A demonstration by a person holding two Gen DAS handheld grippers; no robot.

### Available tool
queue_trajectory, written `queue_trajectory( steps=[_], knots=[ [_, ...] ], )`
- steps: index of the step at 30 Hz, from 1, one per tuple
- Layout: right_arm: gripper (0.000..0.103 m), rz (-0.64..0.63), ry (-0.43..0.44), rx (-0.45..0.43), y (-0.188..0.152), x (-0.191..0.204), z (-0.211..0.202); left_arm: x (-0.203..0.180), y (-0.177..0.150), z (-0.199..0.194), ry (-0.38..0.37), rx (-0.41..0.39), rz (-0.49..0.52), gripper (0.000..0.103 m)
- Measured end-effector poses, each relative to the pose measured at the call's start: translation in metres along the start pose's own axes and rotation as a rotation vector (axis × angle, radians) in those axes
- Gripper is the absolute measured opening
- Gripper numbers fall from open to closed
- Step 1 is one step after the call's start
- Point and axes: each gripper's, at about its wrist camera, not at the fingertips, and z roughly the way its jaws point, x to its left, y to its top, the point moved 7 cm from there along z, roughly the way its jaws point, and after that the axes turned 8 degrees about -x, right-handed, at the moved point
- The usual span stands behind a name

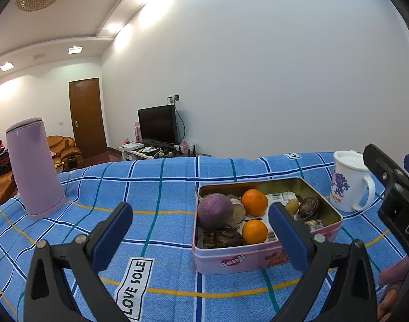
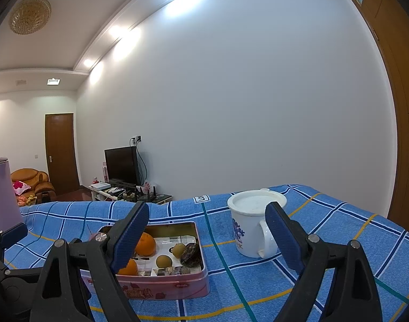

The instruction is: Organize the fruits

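Note:
A pink open tin sits on the blue checked cloth. It holds two oranges, a purple round fruit, dark passion fruits and small brownish fruits. My left gripper is open and empty, above the cloth just in front of the tin's left side. My right gripper is open and empty, hovering between the tin and a white mug. The left finger hides part of the oranges.
A lilac flask stands at the cloth's left. The white lidded mug stands right of the tin. The right gripper's body shows at the left view's right edge. Beyond the far edge are a TV and sofas.

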Motion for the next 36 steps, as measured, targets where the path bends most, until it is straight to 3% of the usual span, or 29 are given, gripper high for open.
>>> queue_trajectory(
  steps=[36],
  knots=[
    [0.090, -0.001, -0.001, 0.009, -0.0027, -0.0015, 0.0011, 0.0063, -0.0042, 0.0036, 0.002, 0.031, -0.021, 0.103]
  ],
)
